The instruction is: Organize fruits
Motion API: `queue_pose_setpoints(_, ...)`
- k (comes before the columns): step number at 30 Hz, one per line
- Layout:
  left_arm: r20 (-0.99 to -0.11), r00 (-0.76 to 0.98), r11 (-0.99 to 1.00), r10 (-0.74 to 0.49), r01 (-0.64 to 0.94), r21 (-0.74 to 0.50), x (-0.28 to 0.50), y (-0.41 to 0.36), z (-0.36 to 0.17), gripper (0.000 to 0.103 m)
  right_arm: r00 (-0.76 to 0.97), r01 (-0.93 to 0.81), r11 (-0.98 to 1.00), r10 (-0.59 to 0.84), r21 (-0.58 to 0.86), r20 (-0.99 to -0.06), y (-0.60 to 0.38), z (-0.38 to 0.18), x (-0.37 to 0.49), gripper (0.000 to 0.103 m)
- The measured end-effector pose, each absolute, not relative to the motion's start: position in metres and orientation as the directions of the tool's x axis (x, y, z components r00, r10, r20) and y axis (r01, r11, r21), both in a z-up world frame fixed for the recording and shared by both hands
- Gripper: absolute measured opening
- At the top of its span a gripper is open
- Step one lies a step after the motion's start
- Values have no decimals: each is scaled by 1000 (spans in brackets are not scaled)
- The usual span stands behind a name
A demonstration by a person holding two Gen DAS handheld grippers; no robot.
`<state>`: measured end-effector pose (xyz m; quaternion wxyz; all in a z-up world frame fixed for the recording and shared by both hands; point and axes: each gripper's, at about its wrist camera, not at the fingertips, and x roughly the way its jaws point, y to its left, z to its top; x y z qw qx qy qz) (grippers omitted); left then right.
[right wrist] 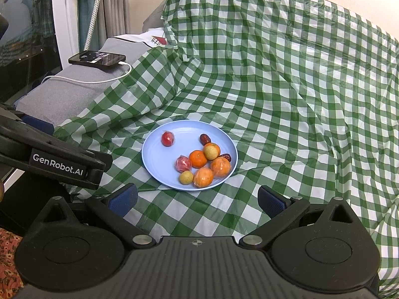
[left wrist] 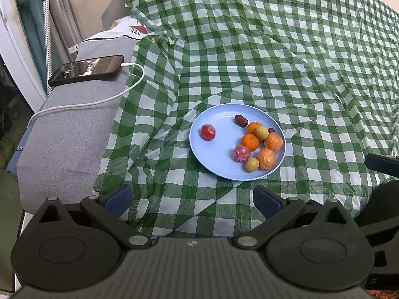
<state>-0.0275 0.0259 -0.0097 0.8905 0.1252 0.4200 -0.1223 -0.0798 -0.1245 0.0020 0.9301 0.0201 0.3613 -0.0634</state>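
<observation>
**Both grippers empty, plate straight ahead**

The blue plate [right wrist: 152,164] of fruit sits on the green checked cloth [right wrist: 286,99], just beyond both spread, empty pairs of fingers. From the right gripper [right wrist: 197,199] the oranges [right wrist: 220,167] lie almost dead ahead and near; from the left gripper [left wrist: 192,196] the plate lies ahead and to the right (so the right hand looks better placed). The lone red fruit [left wrist: 208,132] sits apart at the plate's left.

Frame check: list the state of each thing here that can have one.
left gripper: open, empty
right gripper: open, empty
blue plate: flat on the cloth, holding fruit
red fruit: wrapped, apart from the cluster
phone: screen lit, cable plugged in
checkered cloth: wrinkled
</observation>
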Motion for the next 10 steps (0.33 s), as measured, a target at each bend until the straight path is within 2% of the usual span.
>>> queue_pose_setpoints(10,-779,617,941,-113,319,116,-28,26,-9,103,733,134,991,-105,-9,-672,-119,2,-77,102)
